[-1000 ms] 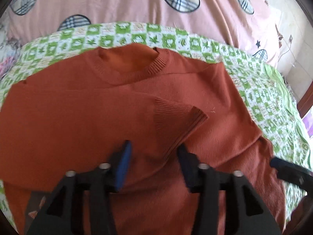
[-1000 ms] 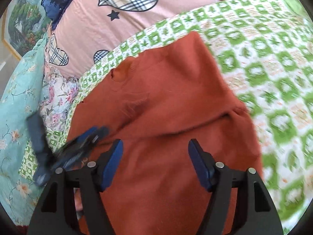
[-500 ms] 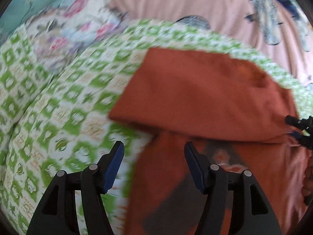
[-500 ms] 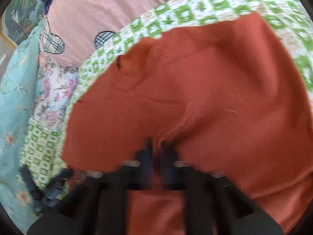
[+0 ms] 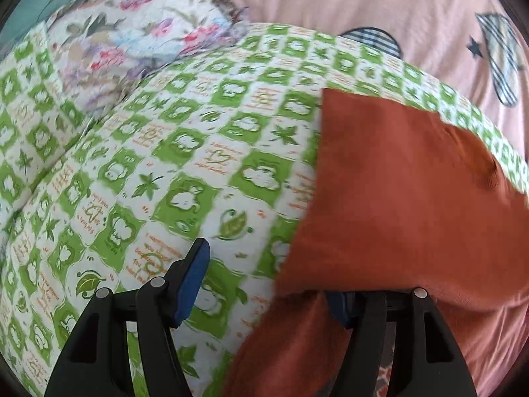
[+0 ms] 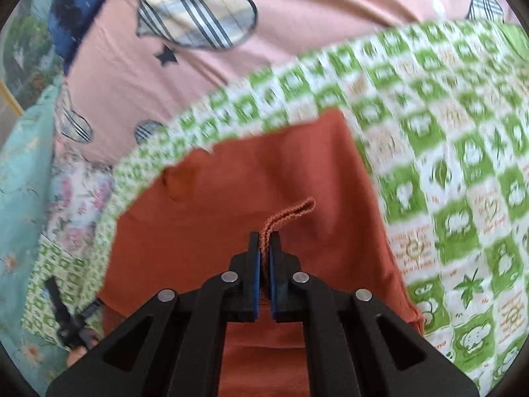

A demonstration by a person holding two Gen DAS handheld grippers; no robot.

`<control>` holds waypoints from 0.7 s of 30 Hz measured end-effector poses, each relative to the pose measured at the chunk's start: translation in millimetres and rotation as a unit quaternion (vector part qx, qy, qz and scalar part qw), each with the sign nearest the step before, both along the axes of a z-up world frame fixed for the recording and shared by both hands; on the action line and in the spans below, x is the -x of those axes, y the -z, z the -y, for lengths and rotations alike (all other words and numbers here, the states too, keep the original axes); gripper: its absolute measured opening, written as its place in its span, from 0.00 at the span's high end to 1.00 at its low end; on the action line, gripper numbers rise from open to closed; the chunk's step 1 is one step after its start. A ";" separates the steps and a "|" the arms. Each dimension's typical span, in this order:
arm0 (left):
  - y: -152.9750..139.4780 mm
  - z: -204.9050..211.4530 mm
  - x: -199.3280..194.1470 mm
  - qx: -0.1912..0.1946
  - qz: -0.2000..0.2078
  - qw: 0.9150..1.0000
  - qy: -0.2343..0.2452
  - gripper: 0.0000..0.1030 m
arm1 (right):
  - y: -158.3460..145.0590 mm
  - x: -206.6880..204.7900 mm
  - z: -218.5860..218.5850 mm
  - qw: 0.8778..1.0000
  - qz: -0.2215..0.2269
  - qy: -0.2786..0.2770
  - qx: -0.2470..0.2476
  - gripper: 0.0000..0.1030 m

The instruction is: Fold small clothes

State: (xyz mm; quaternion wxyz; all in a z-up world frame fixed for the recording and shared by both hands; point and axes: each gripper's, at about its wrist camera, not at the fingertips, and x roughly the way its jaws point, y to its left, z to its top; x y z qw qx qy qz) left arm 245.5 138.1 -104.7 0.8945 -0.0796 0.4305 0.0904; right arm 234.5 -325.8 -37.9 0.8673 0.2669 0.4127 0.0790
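A rust-orange knit sweater (image 5: 396, 198) lies partly folded on a green-and-white checked quilt (image 5: 165, 165). In the left wrist view my left gripper (image 5: 267, 291) is open at the sweater's lower left corner. Its left pad hangs over bare quilt, and its right finger (image 5: 344, 311) is half hidden under the cloth edge. In the right wrist view my right gripper (image 6: 263, 248) is shut on a ribbed edge (image 6: 287, 215) of the sweater (image 6: 264, 172), which sticks up from between the pads. The left gripper (image 6: 66, 317) also shows small at the lower left.
A pink sheet (image 5: 363, 16) with plaid hearts and stars runs behind the quilt. A floral pillow (image 5: 132, 33) and teal cloth (image 6: 20, 198) lie at the left. Bare quilt (image 6: 463, 165) spreads to the sweater's right. A fingertip (image 6: 76, 357) shows beneath the left gripper.
My right gripper went from open to shut on the ribbed edge and carried it over the sweater. The left gripper swung from the sweater's middle to its left edge over the quilt.
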 end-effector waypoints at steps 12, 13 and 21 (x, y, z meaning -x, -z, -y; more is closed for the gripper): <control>5.5 -34.3 15.4 0.100 0.035 0.994 -0.037 0.36 | 27.5 2.3 -3.2 0.999 -0.016 -0.012 0.043 0.94; 5.9 -35.4 16.7 0.107 0.036 0.993 -0.035 0.36 | 33.6 1.1 -4.4 0.998 -0.030 -0.015 0.053 0.94; 0.0 -38.3 25.2 0.126 0.019 0.992 -0.005 0.36 | 9.2 44.6 8.7 0.998 -0.024 0.006 0.056 0.93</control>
